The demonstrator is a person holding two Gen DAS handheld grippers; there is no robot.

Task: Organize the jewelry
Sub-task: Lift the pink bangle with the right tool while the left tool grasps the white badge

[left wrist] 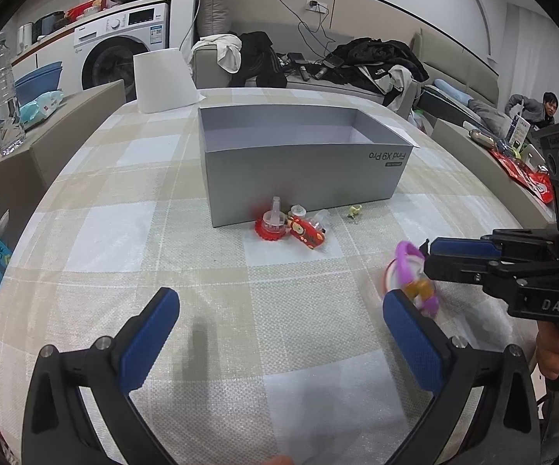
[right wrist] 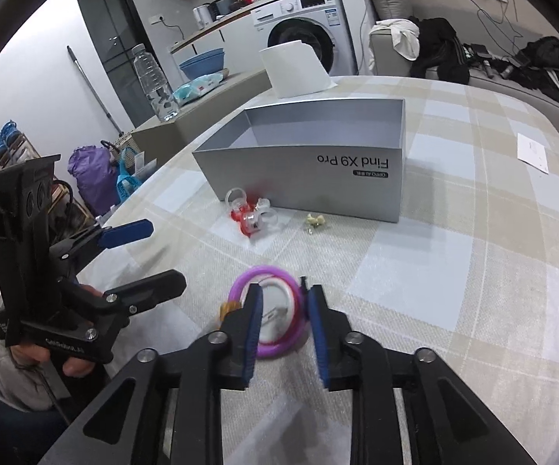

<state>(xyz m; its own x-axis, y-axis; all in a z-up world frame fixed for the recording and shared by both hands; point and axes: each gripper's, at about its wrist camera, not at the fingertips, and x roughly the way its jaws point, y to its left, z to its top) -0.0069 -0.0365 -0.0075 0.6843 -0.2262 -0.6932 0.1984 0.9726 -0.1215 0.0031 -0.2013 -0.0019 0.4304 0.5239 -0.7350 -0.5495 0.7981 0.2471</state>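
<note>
On a checked tablecloth (left wrist: 132,232), the right gripper (right wrist: 284,302) has its blue-padded jaws drawn narrow around a purple ring (right wrist: 267,310), one pad on each side of its white centre; whether the pads press the ring or only flank it cannot be told. The ring lies near the table's front edge, well apart from the grey box (right wrist: 318,170), which stands open-topped in the middle of the cloth with "Find X9 Pro" printed upside down on its near wall. In the left wrist view the same ring (left wrist: 409,255) appears blurred at the tips of the right gripper (left wrist: 426,271). The left gripper (left wrist: 281,325) hangs with its jaws spread wide over bare cloth, holding nothing. Just beside the box's near wall lie a cluster of red and clear toy rings (left wrist: 291,226) and, a little to the right, a small pale yellow piece (left wrist: 354,212). A white roll (left wrist: 163,79) stands behind the box.
</note>
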